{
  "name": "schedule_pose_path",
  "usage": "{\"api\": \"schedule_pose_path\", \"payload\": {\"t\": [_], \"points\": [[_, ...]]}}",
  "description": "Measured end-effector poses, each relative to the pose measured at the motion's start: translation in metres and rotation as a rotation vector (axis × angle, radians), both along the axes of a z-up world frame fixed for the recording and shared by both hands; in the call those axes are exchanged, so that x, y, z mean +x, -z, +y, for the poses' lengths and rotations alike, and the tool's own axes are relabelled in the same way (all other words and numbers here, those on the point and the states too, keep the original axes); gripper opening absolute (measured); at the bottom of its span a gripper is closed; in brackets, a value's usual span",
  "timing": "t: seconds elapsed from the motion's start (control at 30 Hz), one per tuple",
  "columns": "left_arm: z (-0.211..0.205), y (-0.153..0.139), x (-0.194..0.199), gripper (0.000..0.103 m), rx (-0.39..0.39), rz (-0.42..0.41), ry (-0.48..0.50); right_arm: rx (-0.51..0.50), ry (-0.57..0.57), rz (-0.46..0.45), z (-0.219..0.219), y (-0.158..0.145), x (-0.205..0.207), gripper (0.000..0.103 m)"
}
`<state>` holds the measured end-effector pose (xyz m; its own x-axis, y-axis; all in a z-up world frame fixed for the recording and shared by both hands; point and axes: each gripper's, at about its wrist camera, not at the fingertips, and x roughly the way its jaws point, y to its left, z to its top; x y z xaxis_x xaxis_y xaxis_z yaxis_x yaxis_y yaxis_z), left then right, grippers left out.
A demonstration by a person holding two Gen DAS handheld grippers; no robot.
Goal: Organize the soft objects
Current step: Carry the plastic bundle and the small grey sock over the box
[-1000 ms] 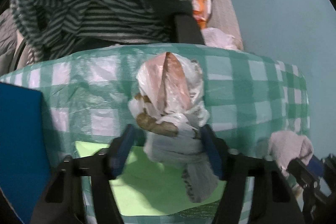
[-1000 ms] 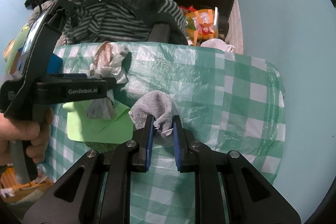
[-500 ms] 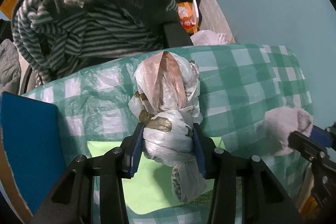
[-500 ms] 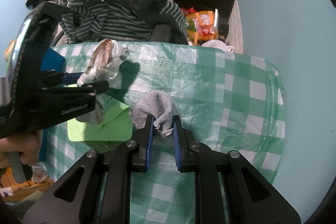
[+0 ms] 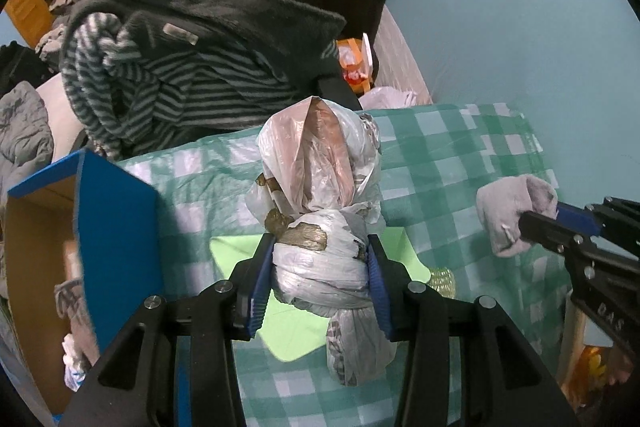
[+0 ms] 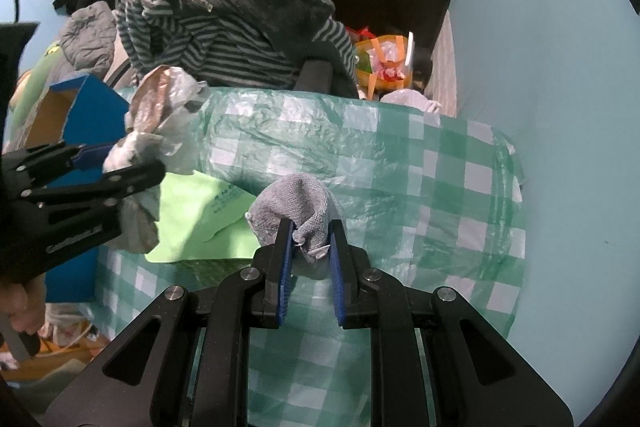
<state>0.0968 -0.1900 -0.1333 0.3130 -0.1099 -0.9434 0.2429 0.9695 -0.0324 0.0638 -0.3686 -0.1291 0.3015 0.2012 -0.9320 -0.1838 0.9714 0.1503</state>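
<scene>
My left gripper (image 5: pixel 320 275) is shut on a knotted white plastic bag bundle (image 5: pixel 320 195) with brown patches, held up above the green-checked tablecloth (image 5: pixel 448 155). From the right wrist view the same bundle (image 6: pixel 156 123) hangs in the left gripper (image 6: pixel 120 163) at the left. My right gripper (image 6: pixel 308 251) is shut on a rolled grey sock (image 6: pixel 296 199), lifted over the table; in the left wrist view that sock (image 5: pixel 512 211) sits at the right edge in the right gripper (image 5: pixel 556 223).
A light green cloth (image 5: pixel 296 331) lies on the table under the bundle. A blue cardboard box (image 5: pixel 116 227) with soft items inside stands at the left. Striped and dark fleece clothes (image 5: pixel 192 39) pile on a chair behind. A pale blue wall (image 6: pixel 560 67) bounds the right.
My left gripper closed on the plastic bundle and lifted it off the table, bringing the blue box into view. The right gripper, still holding the grey sock, rose slightly.
</scene>
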Motion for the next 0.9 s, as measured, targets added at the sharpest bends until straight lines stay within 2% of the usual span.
{"api": "schedule_pose_path", "payload": {"t": [0.4,0.57,0.9], "points": [[0.039,-0.042,-0.027,0.044,-0.049,-0.045,-0.018,0.013,-0.017,-0.061,0.023,-0.038,-0.015,0.016],[0.057,-0.059,-0.043,0.044,-0.038,-0.078,-0.012,0.021,-0.034,-0.079,0.040,-0.051,-0.020,0.016],[0.094,-0.071,-0.068,0.044,-0.038,-0.090,-0.047,0.029,-0.072,-0.096,0.078,-0.067,-0.032,0.016]]}}
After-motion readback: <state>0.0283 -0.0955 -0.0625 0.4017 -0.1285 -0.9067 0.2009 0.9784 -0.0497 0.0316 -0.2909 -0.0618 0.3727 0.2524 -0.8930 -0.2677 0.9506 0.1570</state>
